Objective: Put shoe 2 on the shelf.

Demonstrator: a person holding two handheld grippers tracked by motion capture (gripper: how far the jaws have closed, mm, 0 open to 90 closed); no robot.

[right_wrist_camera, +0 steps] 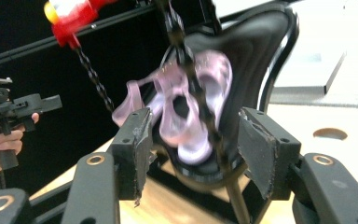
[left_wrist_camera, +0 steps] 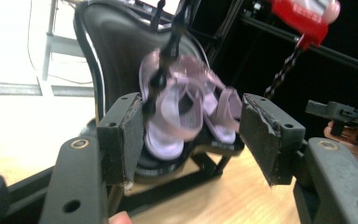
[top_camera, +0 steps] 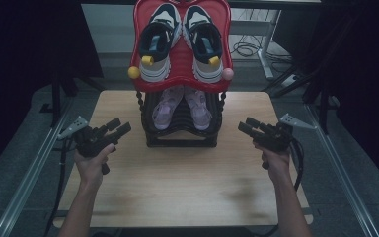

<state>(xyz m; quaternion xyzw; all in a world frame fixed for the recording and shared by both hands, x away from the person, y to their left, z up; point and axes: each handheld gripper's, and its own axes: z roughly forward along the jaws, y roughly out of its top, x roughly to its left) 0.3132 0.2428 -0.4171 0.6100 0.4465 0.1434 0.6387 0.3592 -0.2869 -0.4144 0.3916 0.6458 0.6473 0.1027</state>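
A two-tier shoe rack stands at the far middle of the light wooden bench point(top_camera: 177, 192). Its lower tier is a black moulded plastic tray point(top_camera: 180, 132), tilted toward the person, and it carries a pair of translucent lilac strapped sandals point(top_camera: 181, 109) lying side by side with toes down the slope. Above it, joined by black beaded posts point(top_camera: 139, 102), sits a red moulded plastic tray point(top_camera: 180, 64) bearing a pair of white and navy sneakers point(top_camera: 181, 39); yellow and pink ball knobs mark its front corners.

The left hand-held gripper point(top_camera: 119, 127) is held in the person's left hand point(top_camera: 91, 163) just above the bench, to the left of the black tray, pointing toward it. Its jaws stand apart with nothing between them. In the left gripper view the sandals point(left_wrist_camera: 186, 109) lie beyond the gap, not touched.

The right hand-held gripper point(top_camera: 245, 125), held in the right hand point(top_camera: 278, 165), mirrors it on the right side of the rack. Its jaws likewise stand wide apart and empty; the sandals point(right_wrist_camera: 186, 109) appear beyond them, blurred.

Both grippers are near the lower tier but clear of it.
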